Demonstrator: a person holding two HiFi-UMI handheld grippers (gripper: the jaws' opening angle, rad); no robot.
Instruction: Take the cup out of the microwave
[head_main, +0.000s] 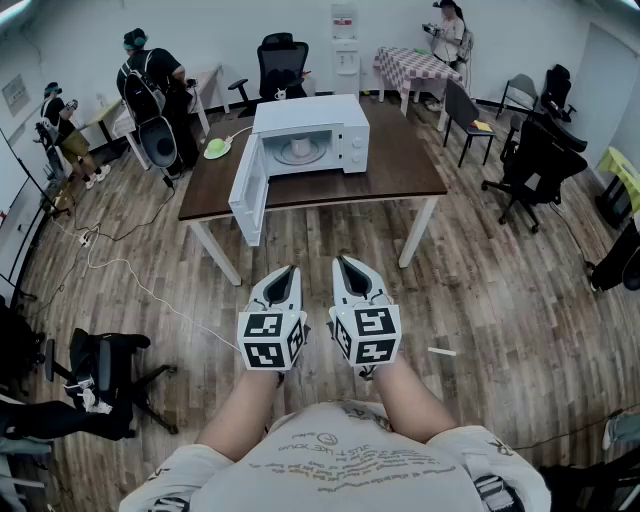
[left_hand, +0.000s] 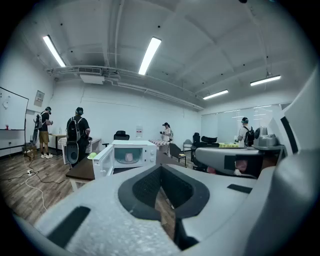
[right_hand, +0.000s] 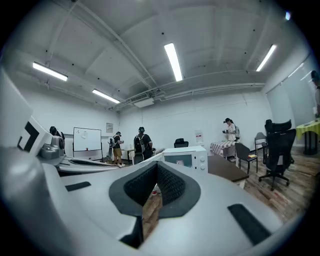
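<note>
The cup (head_main: 300, 147) is small and pale, pinkish in the left gripper view (left_hand: 129, 157). It stands upright in the middle of the microwave's cavity, on the round turntable (head_main: 299, 156). The microwave (head_main: 310, 113) is a white box with a control panel (head_main: 352, 141) bearing two knobs on its right side. It sits on a dark brown table (head_main: 400, 160). Its door (head_main: 248, 195), hinged on the left, is swung wide open and juts out past the table's front edge, leaving the cavity and cup exposed.
</note>
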